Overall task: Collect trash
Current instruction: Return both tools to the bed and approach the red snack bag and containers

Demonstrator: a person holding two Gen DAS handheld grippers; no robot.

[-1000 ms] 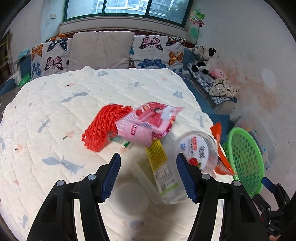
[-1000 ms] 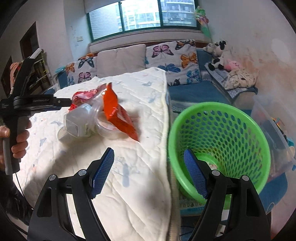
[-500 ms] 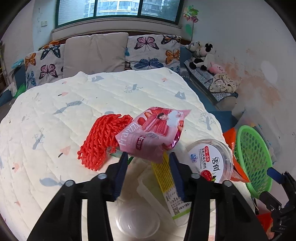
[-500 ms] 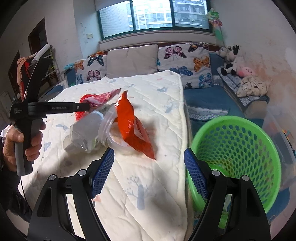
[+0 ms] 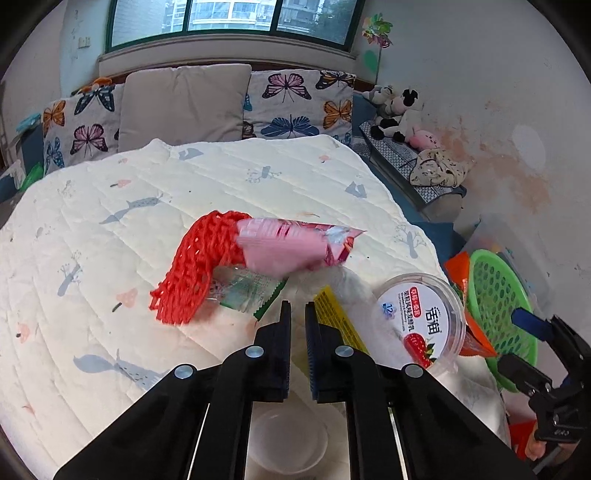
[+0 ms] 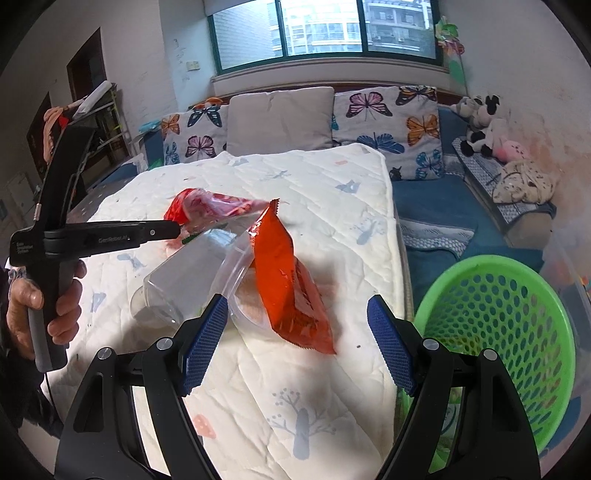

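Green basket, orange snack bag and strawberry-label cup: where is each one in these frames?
Green basket (image 6: 495,306), right wrist view, on its perforated inner wall.
Orange snack bag (image 6: 288,284), right wrist view, middle of its foil face.
Strawberry-label cup (image 5: 421,321), left wrist view, on its printed lid.

Daylight came through a green-framed window (image 6: 325,29) above a bed covered by a white quilt (image 5: 184,192) with small printed figures. Butterfly-print pillows (image 5: 299,103) and a plain beige one (image 5: 184,103) leaned against the headboard wall. Right wall (image 5: 498,110) was stained and peeling, with plush toys (image 5: 395,110) on a bench below.
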